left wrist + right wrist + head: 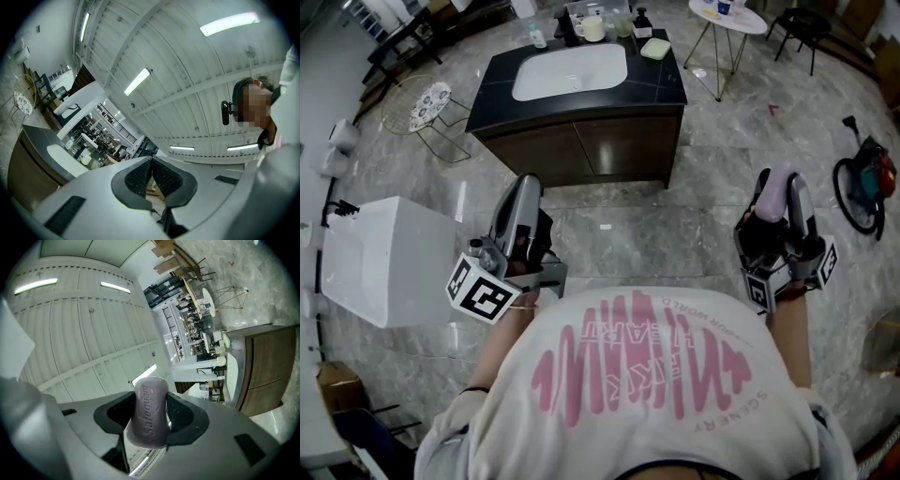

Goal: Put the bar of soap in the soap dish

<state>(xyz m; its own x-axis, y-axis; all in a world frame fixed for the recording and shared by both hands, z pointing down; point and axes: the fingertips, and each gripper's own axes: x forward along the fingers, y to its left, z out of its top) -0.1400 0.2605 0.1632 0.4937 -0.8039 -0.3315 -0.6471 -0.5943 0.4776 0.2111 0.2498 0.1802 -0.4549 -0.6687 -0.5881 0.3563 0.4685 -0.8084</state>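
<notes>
- The right gripper [150, 414] squeezes the purple bar of soap [149, 401] between its fingers.
- The left gripper [151, 177] has its fingers pressed together, holding nothing.
- The soap dish [655, 49] sits far ahead of both grippers' fingers, on the dark counter [502, 77], right of the sink [572, 70].

Left gripper [152, 163], jaws together, empty.

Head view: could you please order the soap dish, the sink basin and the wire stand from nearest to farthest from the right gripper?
1. Soap dish, on the counter's right rear corner, nearest the right gripper.
2. Sink basin, mid-counter.
3. Wire stand, on the floor left of the counter.
</notes>
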